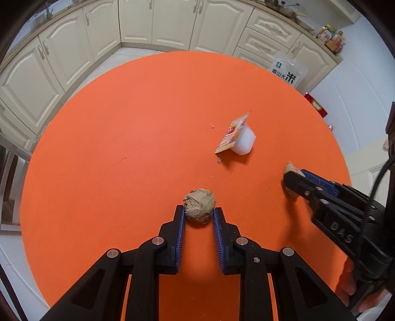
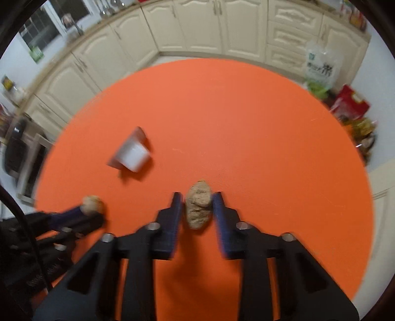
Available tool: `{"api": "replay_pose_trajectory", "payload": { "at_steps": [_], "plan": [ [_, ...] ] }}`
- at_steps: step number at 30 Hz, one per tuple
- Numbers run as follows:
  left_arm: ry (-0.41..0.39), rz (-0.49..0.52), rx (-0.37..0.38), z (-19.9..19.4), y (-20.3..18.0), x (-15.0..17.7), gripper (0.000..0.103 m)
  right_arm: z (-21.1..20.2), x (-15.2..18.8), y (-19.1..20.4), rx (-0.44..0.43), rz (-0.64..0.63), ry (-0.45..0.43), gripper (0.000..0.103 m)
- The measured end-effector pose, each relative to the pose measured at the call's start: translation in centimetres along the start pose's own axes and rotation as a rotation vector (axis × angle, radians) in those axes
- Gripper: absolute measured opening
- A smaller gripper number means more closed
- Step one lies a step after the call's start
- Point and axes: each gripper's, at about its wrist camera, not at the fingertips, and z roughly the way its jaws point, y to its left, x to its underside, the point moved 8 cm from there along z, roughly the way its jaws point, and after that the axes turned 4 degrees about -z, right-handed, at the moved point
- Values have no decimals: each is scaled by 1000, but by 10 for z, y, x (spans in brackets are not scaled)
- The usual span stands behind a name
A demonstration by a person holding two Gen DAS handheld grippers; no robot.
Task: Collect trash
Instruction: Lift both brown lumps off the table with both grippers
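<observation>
Left tongs (image 1: 199,211): nearest the left wrist camera; black arms with blue ribbed pads, pointing steeply down at the desk, clamped on a round brown lump.
Round brown lump (image 1: 199,208): crumpled, beige-brown, rough surface; held between the two pad tips, both pads touching its sides; casts a small shadow on the desk just beneath it.
Right tongs (image 2: 196,205): same black and blue make, pointing steeply down; clamped on a long brown lump. The right wrist view is blurred. In the left wrist view these tongs come in from the right edge, with a hand (image 1: 350,284) partly visible behind them.
Long brown lump (image 2: 198,205): oval, tan, grainy; upper part pinched between the pad tips, lower part hanging toward the camera.
Desk (image 1: 123,123): round, plain orange top; a few small crumbs lie near the cup.
Plastic cup (image 1: 243,140): small, white, lying on its side on the desk, printed foil lid peeled up and still attached at one edge; apart from both tongs, between them and farther out.
Cabinets (image 1: 160,22): cream panelled doors and drawers behind the desk.
Rice bag (image 1: 287,71): clear and white with printed characters, standing on the floor against the cabinets.
</observation>
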Motion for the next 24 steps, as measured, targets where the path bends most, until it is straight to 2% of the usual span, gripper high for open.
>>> {"api": "replay_pose_trajectory", "payload": {
  "at_steps": [3, 12, 18, 24],
  "plan": [
    [-6, 5, -10, 4, -5, -1, 18, -2, 4, -4, -39, 36, 10, 23],
    [-31, 33, -26, 1, -19, 20, 18, -21, 21, -16, -77, 71, 15, 23],
    [-52, 72, -12, -23, -29, 51, 18, -45, 39, -29, -84, 112, -11, 23],
    [-67, 150, 12, -37, -65, 86, 19, -80, 65, -50, -55, 156, -56, 23]
  ]
}}
